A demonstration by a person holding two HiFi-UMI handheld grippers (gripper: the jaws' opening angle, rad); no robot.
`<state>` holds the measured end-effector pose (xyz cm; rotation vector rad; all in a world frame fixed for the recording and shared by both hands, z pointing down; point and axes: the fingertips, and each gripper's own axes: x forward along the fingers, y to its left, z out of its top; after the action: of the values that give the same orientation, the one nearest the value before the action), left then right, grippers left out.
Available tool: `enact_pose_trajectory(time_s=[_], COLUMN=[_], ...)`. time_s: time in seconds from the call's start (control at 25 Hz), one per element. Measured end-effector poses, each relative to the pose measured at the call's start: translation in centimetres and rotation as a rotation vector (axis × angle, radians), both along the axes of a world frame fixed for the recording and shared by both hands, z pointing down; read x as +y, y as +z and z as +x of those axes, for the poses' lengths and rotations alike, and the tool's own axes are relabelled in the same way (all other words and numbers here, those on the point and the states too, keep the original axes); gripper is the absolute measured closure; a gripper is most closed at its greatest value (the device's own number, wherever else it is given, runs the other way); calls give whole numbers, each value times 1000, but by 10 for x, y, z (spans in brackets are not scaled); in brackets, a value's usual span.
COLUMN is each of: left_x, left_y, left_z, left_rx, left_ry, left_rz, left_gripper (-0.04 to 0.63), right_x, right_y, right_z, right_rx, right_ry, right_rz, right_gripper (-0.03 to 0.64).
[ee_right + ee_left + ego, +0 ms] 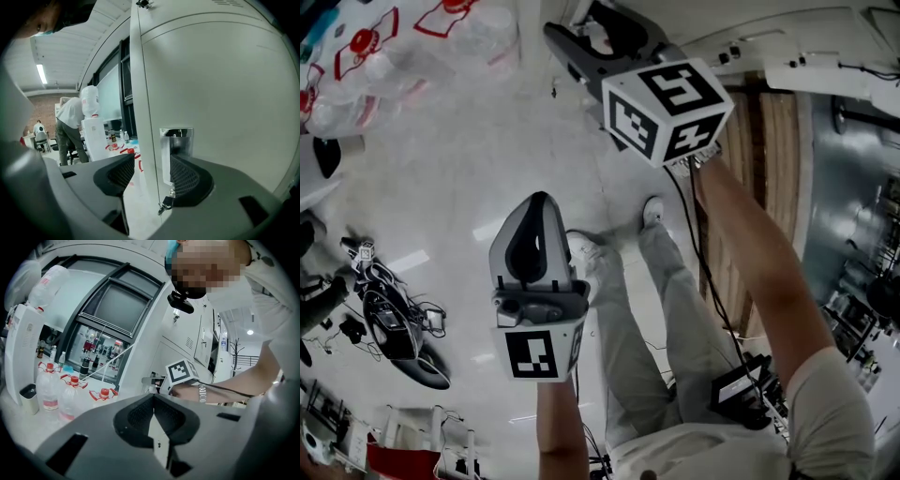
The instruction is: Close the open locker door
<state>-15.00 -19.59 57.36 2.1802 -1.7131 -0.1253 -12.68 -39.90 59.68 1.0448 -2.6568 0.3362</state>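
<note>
My right gripper (149, 177) is wide open – locker door (215, 84) edge sits between the jaws, unclamped; left gripper (154, 419) fully closed, empty.

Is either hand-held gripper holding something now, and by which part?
Nothing is held. The right hand-held gripper has its jaws apart around the locker door edge, near the metal handle, without pressing. The left hand-held gripper is shut and empty.

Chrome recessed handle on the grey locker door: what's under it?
A small key dangles just below the chrome recessed handle; the lock it hangs from is covered by the right tool's dark pad.
</note>
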Motion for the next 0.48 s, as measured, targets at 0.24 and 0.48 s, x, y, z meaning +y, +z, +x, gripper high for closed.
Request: enact_pose_trajectory(time_s=[0.24, 0.48], left_x=[8, 18], left_y=[-1, 0], left_z=[0, 5], left_rx=[-9, -24], left_ry=[5, 5], left_rz=[-16, -20], left_gripper=[588, 588], right_x=[3, 18], right_y=[-1, 6], right_z=[1, 21], right_rx=[25, 22], right_ry=[29, 43], right_rz=[14, -20], right_gripper=[365, 365])
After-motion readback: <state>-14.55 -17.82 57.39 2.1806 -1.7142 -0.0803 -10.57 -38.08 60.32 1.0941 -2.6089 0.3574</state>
